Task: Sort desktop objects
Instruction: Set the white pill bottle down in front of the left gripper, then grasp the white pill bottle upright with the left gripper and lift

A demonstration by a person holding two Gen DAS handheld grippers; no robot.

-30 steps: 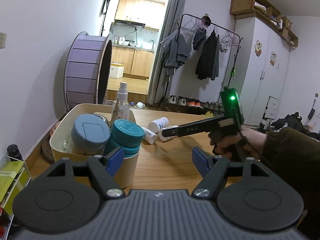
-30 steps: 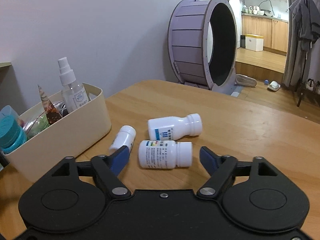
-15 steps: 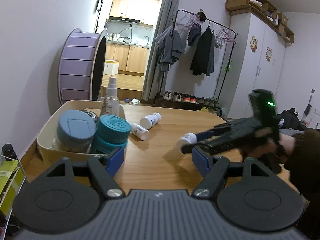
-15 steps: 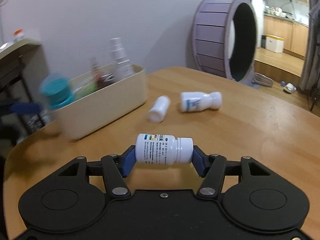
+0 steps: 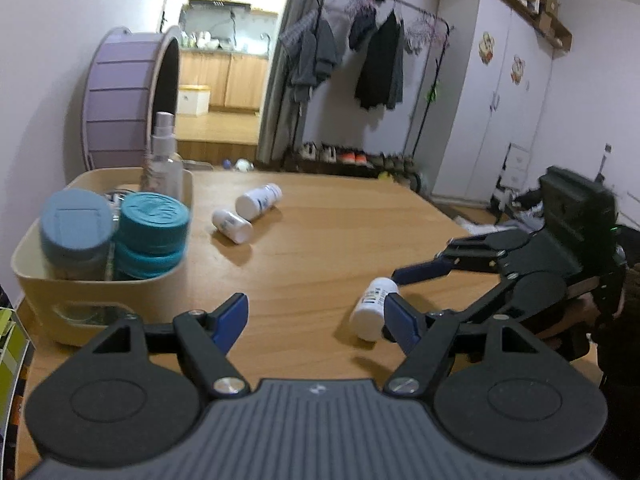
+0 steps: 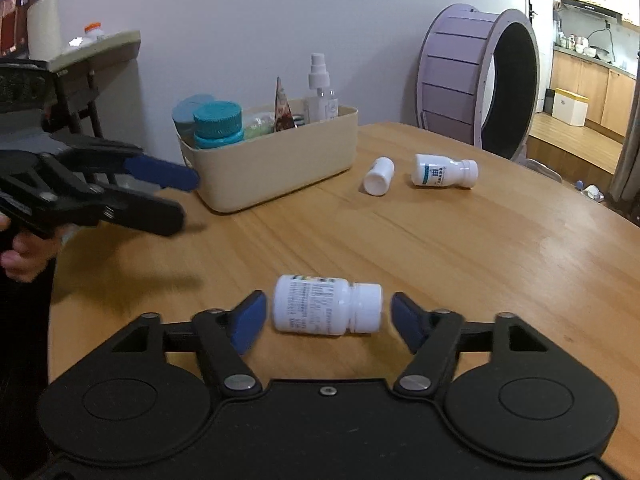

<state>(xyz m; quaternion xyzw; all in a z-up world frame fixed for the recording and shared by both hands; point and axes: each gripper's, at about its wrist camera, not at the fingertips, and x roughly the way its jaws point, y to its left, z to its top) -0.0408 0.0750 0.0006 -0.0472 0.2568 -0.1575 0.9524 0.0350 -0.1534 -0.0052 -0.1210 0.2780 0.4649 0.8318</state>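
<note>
A white pill bottle [image 6: 327, 305] lies on its side on the wooden table [image 6: 480, 260], between the fingers of my right gripper [image 6: 326, 318], which is open with a gap on each side. In the left wrist view the same bottle [image 5: 372, 312] rests by the right gripper [image 5: 396, 292]. My left gripper [image 5: 316, 316] hangs open and empty above the table, near the cream bin [image 6: 280, 164]. Two more white bottles [image 6: 379, 175] [image 6: 444, 170] lie beside the bin.
The bin [image 5: 100, 292] holds a teal-lidded jar [image 5: 154, 220], a blue-grey-lidded jar [image 5: 76, 226] and a spray bottle [image 5: 164, 160]. A purple wheel [image 6: 476, 80] stands past the table's far edge. A dark side shelf [image 6: 92, 52] is at the left.
My right gripper carried the pill bottle back toward the near side, set it on the table and opened. The left gripper drew back slightly from the bin.
</note>
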